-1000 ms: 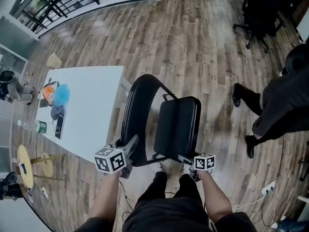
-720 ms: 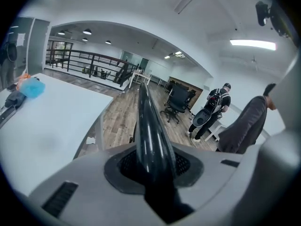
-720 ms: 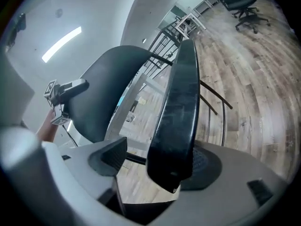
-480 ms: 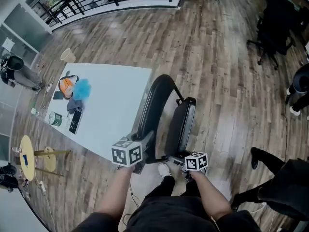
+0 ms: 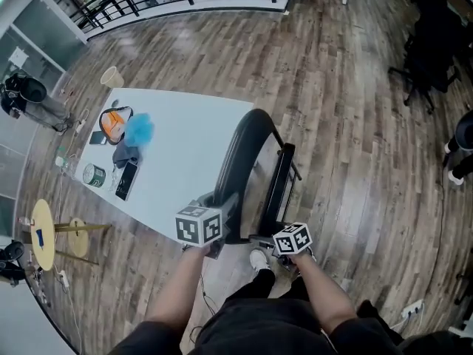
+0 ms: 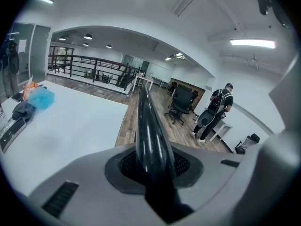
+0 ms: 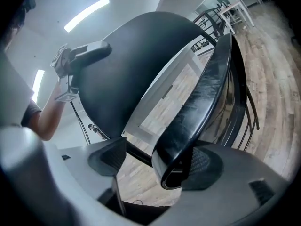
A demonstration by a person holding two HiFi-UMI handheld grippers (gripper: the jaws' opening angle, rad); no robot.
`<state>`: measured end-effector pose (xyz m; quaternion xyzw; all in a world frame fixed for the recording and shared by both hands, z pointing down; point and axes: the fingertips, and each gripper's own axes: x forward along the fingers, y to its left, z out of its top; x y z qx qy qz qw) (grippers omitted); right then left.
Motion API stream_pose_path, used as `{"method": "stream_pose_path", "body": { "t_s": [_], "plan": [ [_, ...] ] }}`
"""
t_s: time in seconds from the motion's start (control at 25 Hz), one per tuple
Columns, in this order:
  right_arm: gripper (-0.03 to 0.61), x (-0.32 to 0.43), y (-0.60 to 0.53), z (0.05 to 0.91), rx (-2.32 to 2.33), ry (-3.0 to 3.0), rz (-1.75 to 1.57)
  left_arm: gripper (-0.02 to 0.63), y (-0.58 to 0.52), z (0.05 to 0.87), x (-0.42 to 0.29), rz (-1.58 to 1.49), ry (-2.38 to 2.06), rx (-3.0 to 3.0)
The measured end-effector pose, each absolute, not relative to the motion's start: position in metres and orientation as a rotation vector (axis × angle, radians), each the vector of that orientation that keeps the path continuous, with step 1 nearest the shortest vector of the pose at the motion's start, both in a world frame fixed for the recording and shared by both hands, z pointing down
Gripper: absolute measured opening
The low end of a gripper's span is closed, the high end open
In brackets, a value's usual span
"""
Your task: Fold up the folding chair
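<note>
The black folding chair stands in front of me, seen nearly edge on in the head view. Its backrest [image 5: 247, 150] and seat [image 5: 281, 183] lie close together, almost flat. My left gripper [image 5: 224, 214] has the backrest's curved top edge [image 6: 146, 126] running between its jaws, and those jaws are closing on it with the pads pressing. My right gripper [image 5: 272, 240] holds its jaws either side of the seat's front edge [image 7: 207, 93]. The edge rests against one pad [image 7: 204, 166], and floor shows between it and the other pad. The left gripper [image 7: 106, 48] also appears at the backrest's rim.
A white table [image 5: 185, 161] stands just left of the chair, carrying an orange and blue bundle [image 5: 126, 128], a can [image 5: 94, 174] and a phone [image 5: 127, 180]. Office chairs [image 5: 432, 58] stand far right, a round stool [image 5: 41, 231] at the left. A person [image 6: 218, 109] stands beyond.
The seat has swung up against the backrest, so the chair went from open to nearly flat. My right gripper rose and moved left with the seat edge. The left gripper kept its hold.
</note>
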<state>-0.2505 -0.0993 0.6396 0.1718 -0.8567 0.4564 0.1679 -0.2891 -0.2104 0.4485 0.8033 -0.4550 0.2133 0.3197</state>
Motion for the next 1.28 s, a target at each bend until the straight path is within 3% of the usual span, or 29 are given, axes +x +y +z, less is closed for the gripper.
{"method": "stream_pose_path", "body": {
  "t_s": [0.44, 1.28],
  "plan": [
    [0.356, -0.320, -0.120, 0.648, 0.432, -2.447, 1.247, 0.092, -0.220, 0.451, -0.323, 0.605, -1.256, 2.116],
    [0.356, -0.360, -0.132, 0.655, 0.413, -2.461, 1.237, 0.120, -0.237, 0.458, -0.383, 0.581, -1.319, 2.114]
  ]
}}
